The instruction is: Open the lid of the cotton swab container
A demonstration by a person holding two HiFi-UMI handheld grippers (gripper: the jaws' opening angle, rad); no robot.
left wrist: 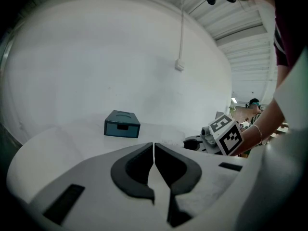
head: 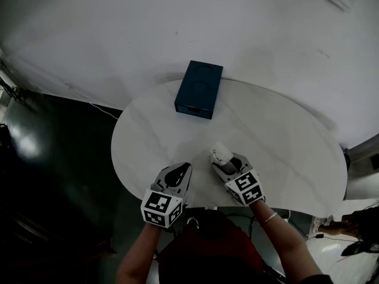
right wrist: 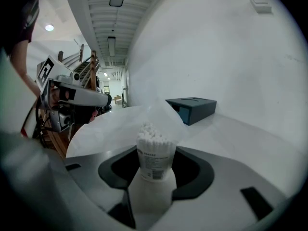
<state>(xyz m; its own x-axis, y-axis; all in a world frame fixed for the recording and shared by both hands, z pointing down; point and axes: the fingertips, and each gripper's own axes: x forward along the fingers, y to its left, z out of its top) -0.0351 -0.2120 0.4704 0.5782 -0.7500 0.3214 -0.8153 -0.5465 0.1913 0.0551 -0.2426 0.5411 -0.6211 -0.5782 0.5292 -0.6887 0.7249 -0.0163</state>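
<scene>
Gripping the cotton swab container [right wrist: 154,161] around its lower body, the right gripper [head: 227,167] has its jaws spread wide, with a dark pad pressing on each side of the tub. The container is over the near part of the white table [head: 284,141], just in front of the person. Its labelled wall faces the right gripper view. The white swabs [right wrist: 153,134] are packed upright inside, their tips showing bare at the top. The translucent lid [right wrist: 162,112] stands swung up behind them, so the container is open. Whether its base rests on the table cannot be told.

The left gripper [left wrist: 153,149] is beside it near the table's front edge, apart from the container. Its jaws are closed together with nothing between them.

A dark blue box [head: 199,89] lies at the far edge of the table, well apart from both grippers. Its top is closed and a slot shows in the end facing the person. What is inside cannot be seen.
</scene>
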